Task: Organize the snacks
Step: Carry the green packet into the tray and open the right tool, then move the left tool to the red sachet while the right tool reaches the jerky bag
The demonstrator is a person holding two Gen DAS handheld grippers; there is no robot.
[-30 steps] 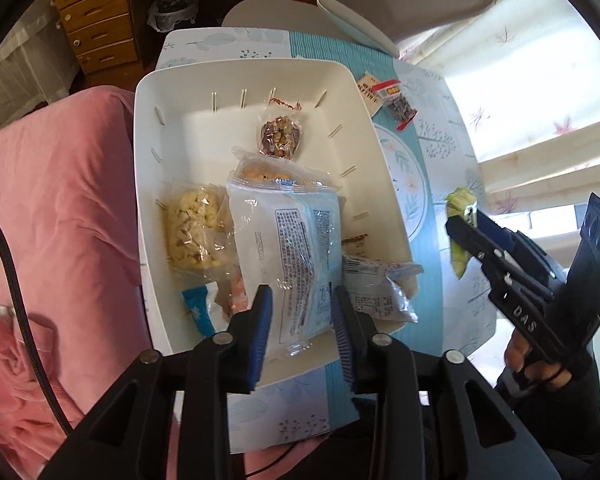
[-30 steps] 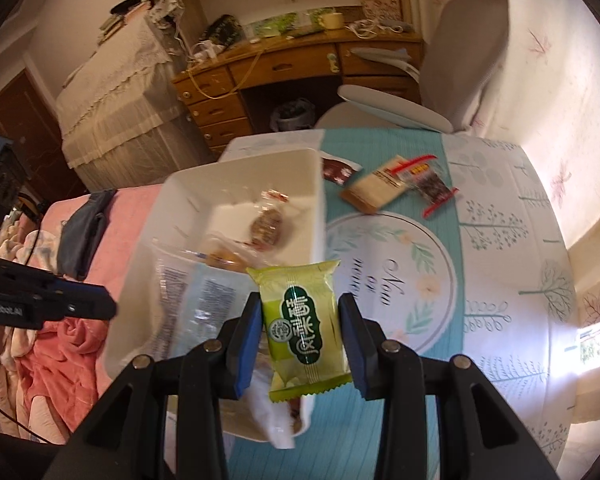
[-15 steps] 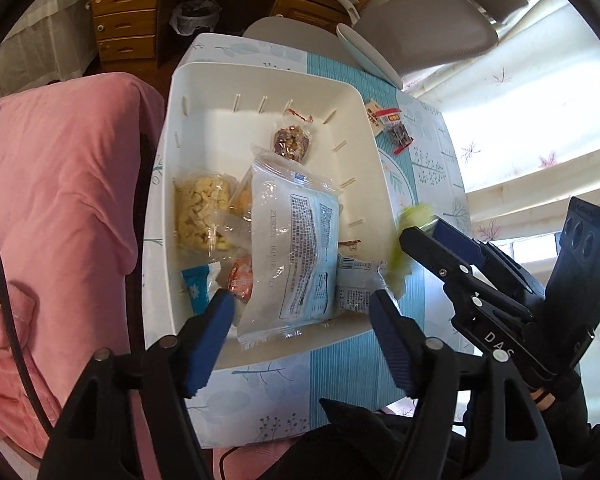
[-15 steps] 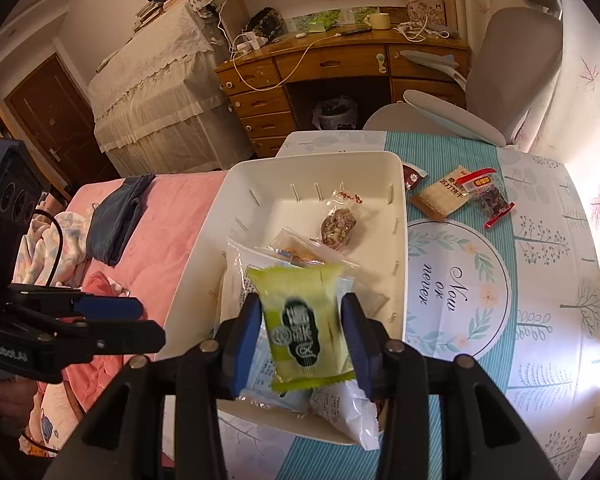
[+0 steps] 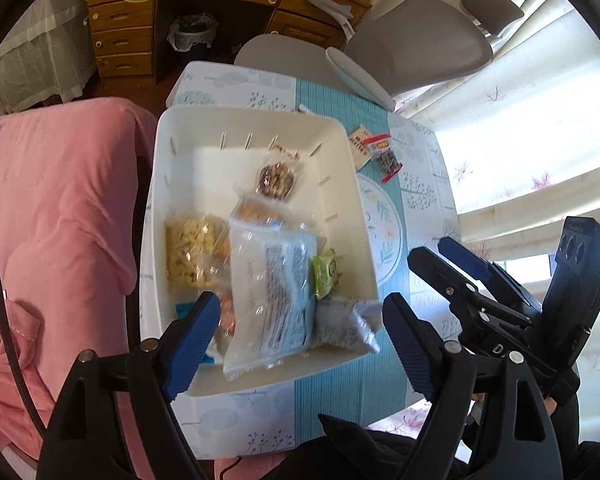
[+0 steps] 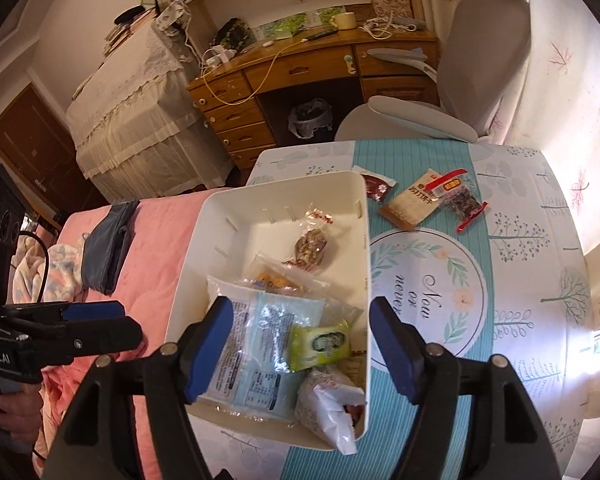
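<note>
A white bin (image 5: 168, 184) (image 6: 228, 216) on the table holds several snack packets. A green packet (image 5: 326, 272) (image 6: 318, 344) lies in it beside a large clear packet (image 5: 272, 296) (image 6: 256, 344). My left gripper (image 5: 300, 336) is open and empty above the bin's near end. My right gripper (image 6: 302, 344) is open and empty above the green packet; it also shows in the left wrist view (image 5: 444, 256). A tan packet (image 6: 410, 204), a red-topped packet (image 6: 458, 198) and a dark red packet (image 6: 376, 188) lie on the tablecloth beyond the bin.
A pink bed (image 5: 60, 208) lies left of the table. A grey chair (image 6: 480, 60) and a wooden desk (image 6: 300, 76) stand beyond the far edge. The patterned tablecloth (image 6: 520, 280) stretches right of the bin.
My right gripper opened and let the green packet drop into the bin. My left gripper opened wide and pulled back from the clear packet.
</note>
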